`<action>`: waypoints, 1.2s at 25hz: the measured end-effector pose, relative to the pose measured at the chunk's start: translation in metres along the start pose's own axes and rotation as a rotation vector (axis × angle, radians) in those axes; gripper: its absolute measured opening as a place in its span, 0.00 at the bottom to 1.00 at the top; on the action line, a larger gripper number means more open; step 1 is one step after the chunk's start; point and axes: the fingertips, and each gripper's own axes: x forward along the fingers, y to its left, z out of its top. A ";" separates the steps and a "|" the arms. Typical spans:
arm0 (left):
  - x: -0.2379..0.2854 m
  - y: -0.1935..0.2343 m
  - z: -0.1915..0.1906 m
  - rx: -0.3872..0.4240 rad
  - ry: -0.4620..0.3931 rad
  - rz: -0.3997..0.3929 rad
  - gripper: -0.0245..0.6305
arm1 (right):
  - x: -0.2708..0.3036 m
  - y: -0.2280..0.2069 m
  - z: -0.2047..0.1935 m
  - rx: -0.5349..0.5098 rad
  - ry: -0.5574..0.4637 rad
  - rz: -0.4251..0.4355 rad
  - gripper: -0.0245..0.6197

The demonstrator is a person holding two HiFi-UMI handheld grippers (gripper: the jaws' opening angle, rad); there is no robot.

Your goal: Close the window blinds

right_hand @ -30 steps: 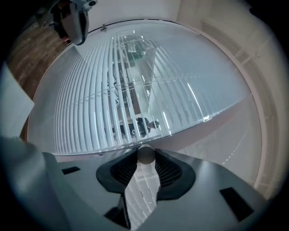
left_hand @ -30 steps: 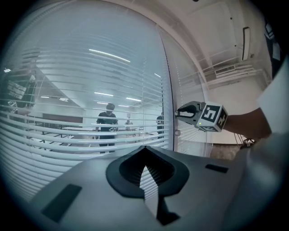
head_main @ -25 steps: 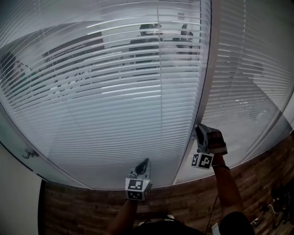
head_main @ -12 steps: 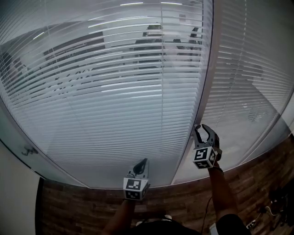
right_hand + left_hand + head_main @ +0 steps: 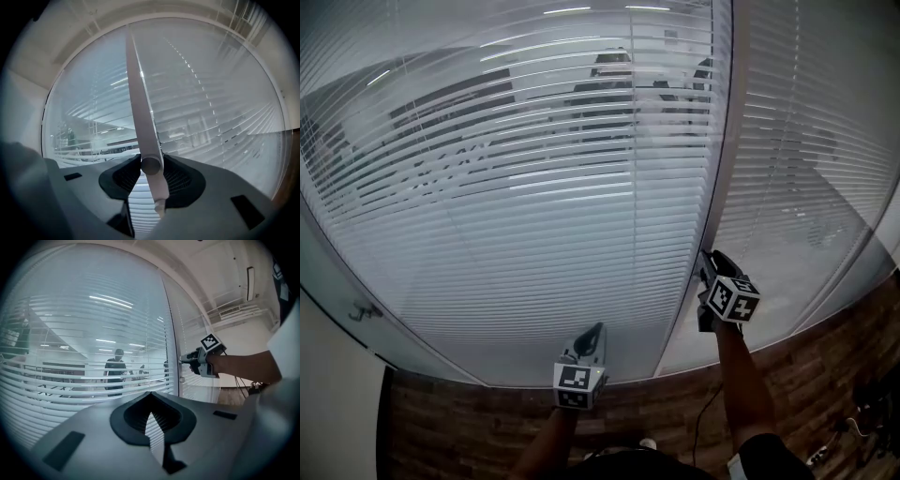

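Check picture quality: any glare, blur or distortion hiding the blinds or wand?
Head view: fisheye bows the blinds; bright light streaks near the top, slats sharp. Left gripper view: dark vignette around the edge, blinds clear. Right gripper view: wand close and soft, blinds behind hazy.

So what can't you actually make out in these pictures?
- The person behind the glass: left gripper view, barred by the blind slats, too small for detail.
- Top end of the wand: right gripper view, too small and washed out to show how it hooks on.
- The wand in the head view: lost against the pale window post.
- The dark things on the floor: head view, in shadow, cut by the right edge.
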 end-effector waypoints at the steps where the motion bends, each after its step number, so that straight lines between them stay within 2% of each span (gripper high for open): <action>1: -0.001 0.001 0.000 -0.003 -0.006 -0.002 0.03 | 0.001 0.000 -0.002 -0.003 0.011 -0.005 0.26; 5: -0.005 0.006 0.000 -0.032 0.006 0.010 0.03 | 0.002 0.003 -0.010 -0.014 0.048 -0.013 0.26; 10: -0.005 0.009 -0.007 -0.021 0.011 0.018 0.03 | 0.001 0.000 -0.011 -0.057 0.045 -0.025 0.24; 17: -0.003 0.012 -0.002 -0.024 -0.021 0.007 0.03 | 0.002 0.005 -0.009 -0.271 0.064 -0.063 0.23; 23: -0.008 0.018 0.014 -0.065 -0.035 0.020 0.03 | 0.001 0.006 -0.009 -0.364 0.080 -0.070 0.23; 26: -0.007 0.018 0.017 -0.069 -0.053 0.017 0.03 | 0.000 0.007 -0.010 -0.480 0.092 -0.087 0.23; 30: -0.003 0.017 0.008 -0.082 -0.050 -0.004 0.03 | -0.001 0.018 -0.005 -0.707 0.116 -0.093 0.23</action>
